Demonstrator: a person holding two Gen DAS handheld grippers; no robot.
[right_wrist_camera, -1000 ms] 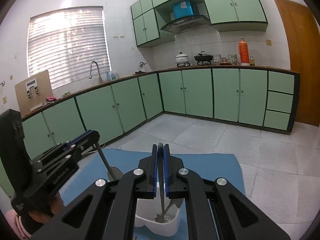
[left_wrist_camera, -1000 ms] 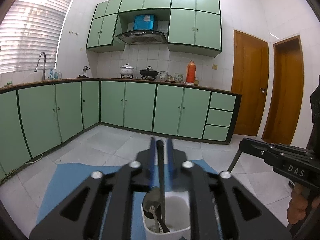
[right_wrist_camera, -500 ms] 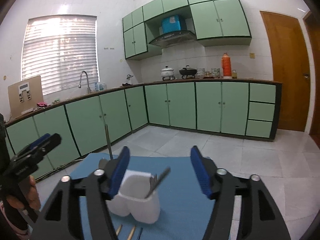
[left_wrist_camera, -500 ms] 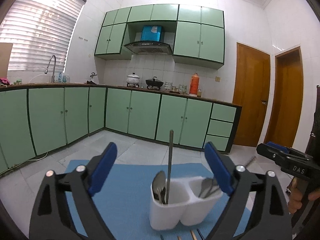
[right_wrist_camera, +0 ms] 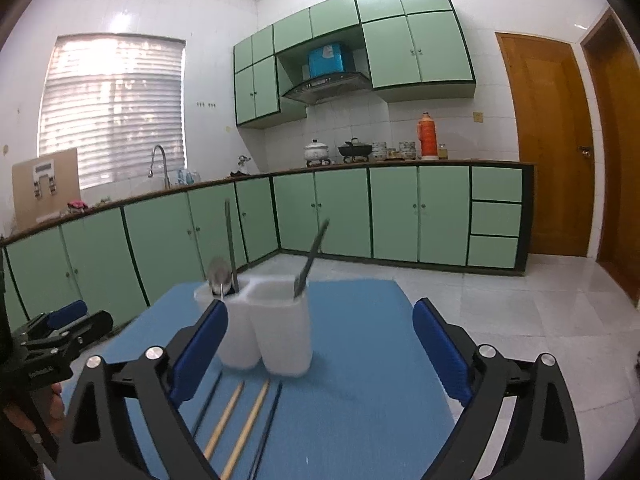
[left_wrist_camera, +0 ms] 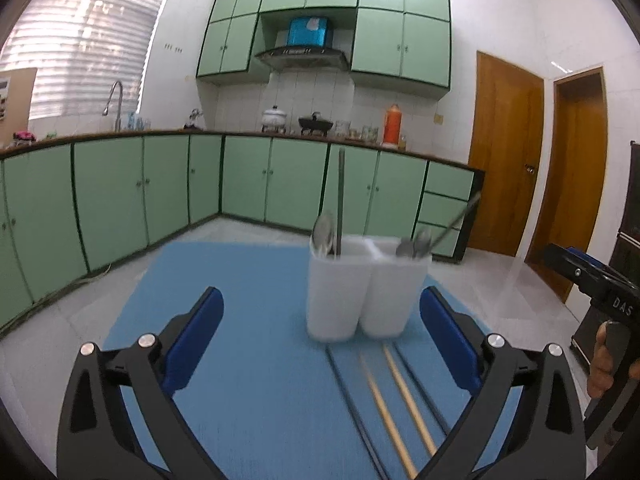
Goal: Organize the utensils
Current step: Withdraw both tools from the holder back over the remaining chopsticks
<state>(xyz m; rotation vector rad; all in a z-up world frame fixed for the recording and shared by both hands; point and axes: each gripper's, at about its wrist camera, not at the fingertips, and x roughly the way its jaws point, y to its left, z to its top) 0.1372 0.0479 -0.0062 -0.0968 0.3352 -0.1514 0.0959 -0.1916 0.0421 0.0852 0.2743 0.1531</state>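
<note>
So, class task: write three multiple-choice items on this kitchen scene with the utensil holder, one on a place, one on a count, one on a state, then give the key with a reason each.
1. Where do the chopsticks lie?
A. inside the white holder
B. flat on the blue mat, in front of the holder
C. on the kitchen counter

2. How many light wooden chopsticks lie on the mat?
A. two
B. five
C. none

3. What is between the fingers of the left gripper?
A. a spoon, clamped
B. a dark chopstick, clamped
C. nothing; the fingers stand wide apart

Key:
1 B: they lie on the blue mat on the near side of the white holder.
2 A: two pale sticks lie side by side between dark ones in both wrist views.
3 C: its jaws are opening and its blue pads touch nothing.
</note>
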